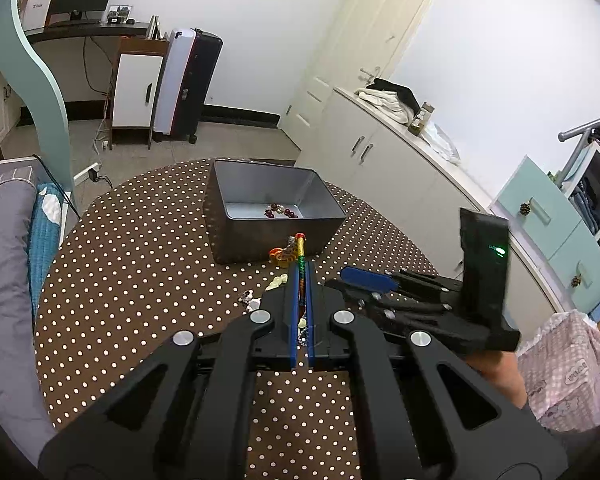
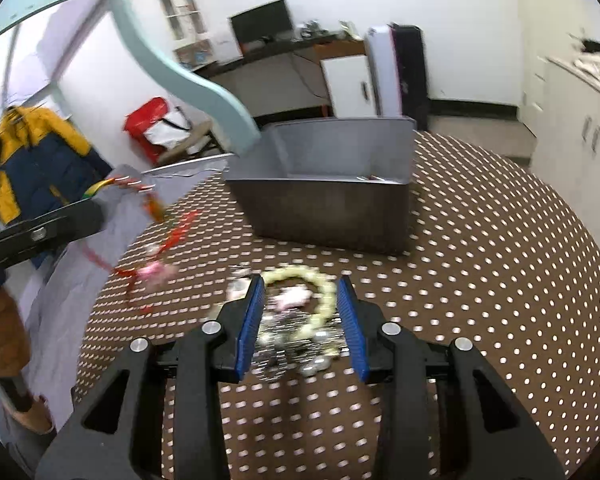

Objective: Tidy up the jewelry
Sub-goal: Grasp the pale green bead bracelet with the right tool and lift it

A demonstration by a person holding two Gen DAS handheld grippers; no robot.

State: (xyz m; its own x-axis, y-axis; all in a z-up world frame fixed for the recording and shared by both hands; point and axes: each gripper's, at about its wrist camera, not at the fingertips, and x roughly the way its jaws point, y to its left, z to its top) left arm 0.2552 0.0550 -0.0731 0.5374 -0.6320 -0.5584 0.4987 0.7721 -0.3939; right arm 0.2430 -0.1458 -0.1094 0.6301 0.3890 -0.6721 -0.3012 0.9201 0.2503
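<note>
The left hand-held gripper (image 1: 301,276) fills the near foreground of its own view, its blue-padded jaws pressed together on a rainbow-coloured braided cord (image 1: 300,254) whose orange and yellow charm end sticks out past the fingertips; in the right wrist view that cord trails red strings and a pink charm above the bench's left edge, blurred. The right hand-held gripper (image 2: 300,292) points down at the bench (image 2: 480,264), a round top under a brown cloth with white dots, and its jaws stand apart, not pressing on anything. Between its blue pads (image 2: 252,316) lies a heap of jewelry (image 2: 296,332) resting on the cloth: a pale cream beaded bracelet (image 2: 324,300) curling over silver-coloured chains and a small pink piece, too blurred to tell apart further. Beyond the heap, toward the far edge of the bench, stands an open grey metal box (image 1: 260,224), rectangular. On its floor, in the left wrist view, lies a dark red beaded bracelet (image 1: 281,212). A few loose cream and white beads (image 1: 278,281) lie on the cloth just in front of the box, near the left gripper's tip.
</note>
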